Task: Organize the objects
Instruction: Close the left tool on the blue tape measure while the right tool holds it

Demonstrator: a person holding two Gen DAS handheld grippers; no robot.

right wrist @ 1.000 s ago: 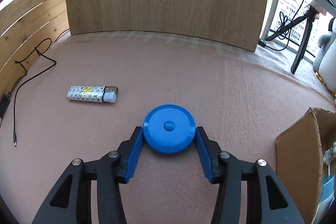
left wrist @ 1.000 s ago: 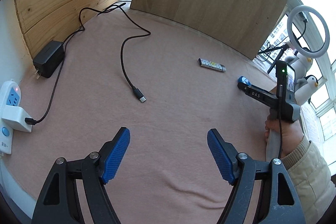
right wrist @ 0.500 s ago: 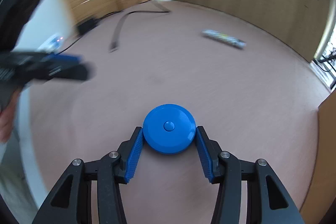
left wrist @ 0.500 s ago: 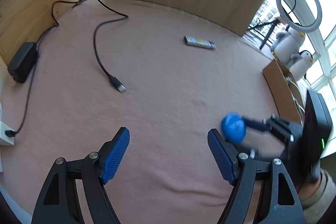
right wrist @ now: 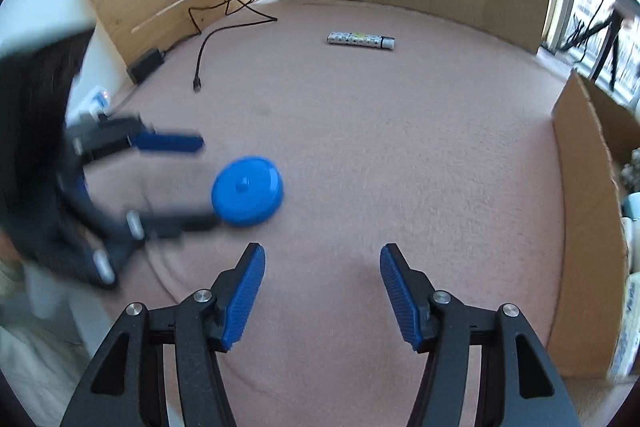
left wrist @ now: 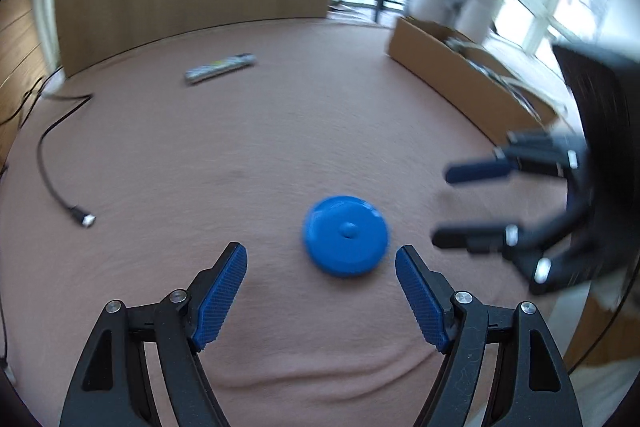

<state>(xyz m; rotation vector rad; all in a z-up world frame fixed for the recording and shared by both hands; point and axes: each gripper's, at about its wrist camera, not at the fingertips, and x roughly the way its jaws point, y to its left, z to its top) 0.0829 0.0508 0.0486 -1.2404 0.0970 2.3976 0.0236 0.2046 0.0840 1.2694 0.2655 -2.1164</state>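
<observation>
Pink blanket [left wrist: 248, 155] covered the surface, and the blue disc [left wrist: 346, 235] lay flat near its middle. Both claws gaped empty — the left gripper [left wrist: 321, 291] just short of it, the right gripper [right wrist: 322, 289] beside. It looked light, rigid and smooth — best pinched across its rim.
</observation>
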